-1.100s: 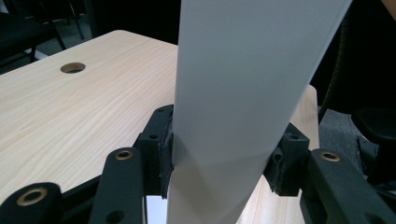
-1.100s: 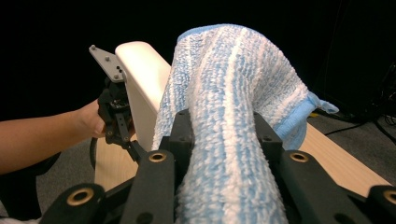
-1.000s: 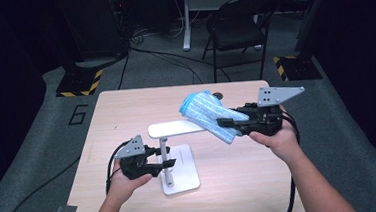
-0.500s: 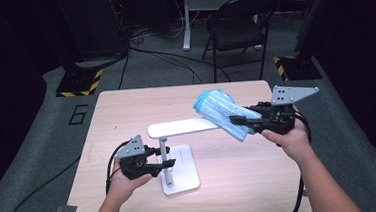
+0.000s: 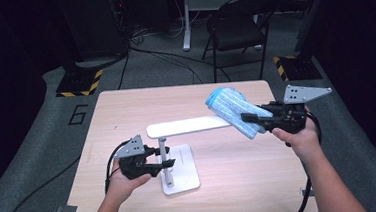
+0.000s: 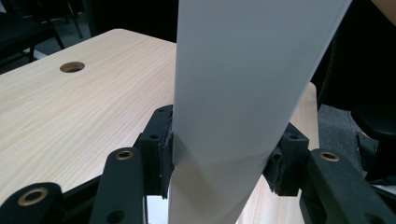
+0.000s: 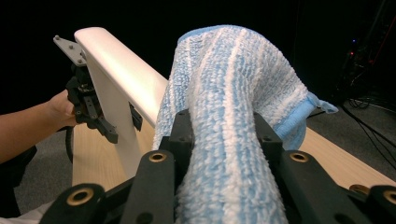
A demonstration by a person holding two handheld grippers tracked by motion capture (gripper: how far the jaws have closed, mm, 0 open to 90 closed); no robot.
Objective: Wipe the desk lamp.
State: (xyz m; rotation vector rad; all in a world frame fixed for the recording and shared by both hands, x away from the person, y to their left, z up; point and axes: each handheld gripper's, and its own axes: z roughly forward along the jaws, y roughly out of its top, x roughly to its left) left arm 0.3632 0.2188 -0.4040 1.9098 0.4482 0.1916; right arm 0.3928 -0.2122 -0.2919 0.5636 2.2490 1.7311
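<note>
A white desk lamp stands on the wooden table [image 5: 126, 110], with a flat base [image 5: 183, 179], a thin post [image 5: 164, 155] and a long level head [image 5: 187, 126]. My left gripper [image 5: 167, 156] is shut on the post; in the left gripper view the pads press both sides of the white post [image 6: 233, 93]. My right gripper [image 5: 248, 119] is shut on a blue-and-white striped cloth [image 5: 231, 108], which lies over the right end of the lamp head. The right gripper view has the cloth [image 7: 233, 84] bulging between the jaws, the lamp head [image 7: 121, 70] to its left, and the left gripper [image 7: 88, 109] farther off.
A black folding chair [image 5: 240, 27] stands behind the table, and yellow-and-black striped stand bases [image 5: 79, 83] sit on the floor at both sides. The table has a round cable hole [image 6: 72, 66]. Cables trail from both grippers over the table's front edge.
My right gripper has carried the cloth to the right along the lamp head, toward its right end. The left gripper has stayed on the post.
</note>
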